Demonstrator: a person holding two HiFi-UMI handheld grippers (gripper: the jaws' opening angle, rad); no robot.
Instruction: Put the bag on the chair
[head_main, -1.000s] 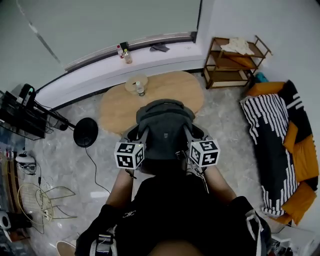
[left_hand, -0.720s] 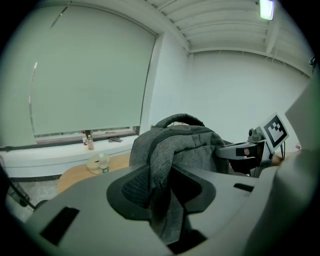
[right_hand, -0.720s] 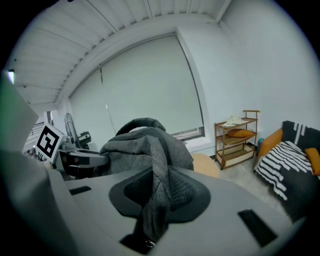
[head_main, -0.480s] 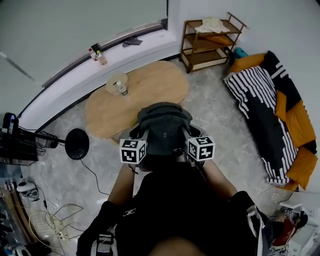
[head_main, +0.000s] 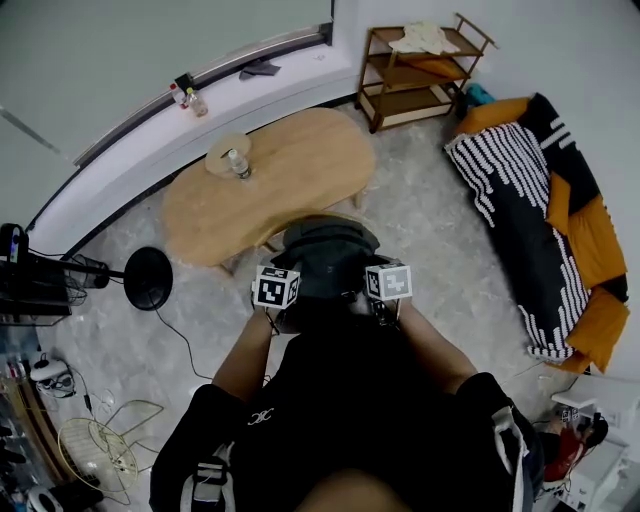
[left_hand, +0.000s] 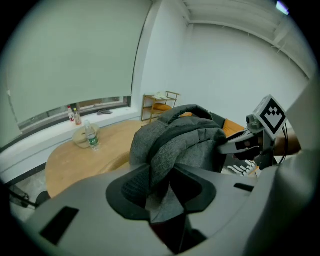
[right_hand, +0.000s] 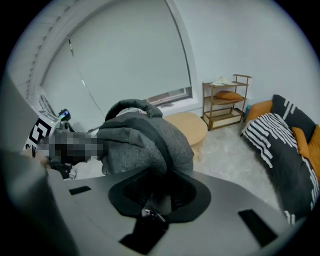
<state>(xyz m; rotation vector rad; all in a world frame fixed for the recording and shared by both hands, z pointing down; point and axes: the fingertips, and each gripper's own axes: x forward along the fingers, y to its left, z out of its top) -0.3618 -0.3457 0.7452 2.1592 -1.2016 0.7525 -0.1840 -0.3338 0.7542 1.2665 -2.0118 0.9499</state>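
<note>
A grey backpack (head_main: 328, 252) hangs in front of my chest, above the floor beside the wooden table (head_main: 290, 180). My left gripper (head_main: 288, 280) pinches its grey fabric (left_hand: 185, 140) at the left side, and the cloth sits pressed between the jaws of that gripper (left_hand: 162, 189) while they open slightly. My right gripper (head_main: 378, 280) holds the bag's right side. The bag's cloth (right_hand: 135, 140) and a zipper pull lie between the jaws of the right gripper (right_hand: 156, 194), which also ease open a little. The backpack's underside is hidden.
A water bottle (head_main: 237, 163) stands on a round mat on the table. To the right is an orange and black sofa (head_main: 585, 250) with a striped blanket. A wooden shelf (head_main: 415, 70) stands at the back, a black round base (head_main: 147, 278) at the left, and a wire-frame piece (head_main: 95, 450) at bottom left.
The bag and both grippers have come closer to my body and closer together. The room has shifted in view, and the table now lies further from the bag.
</note>
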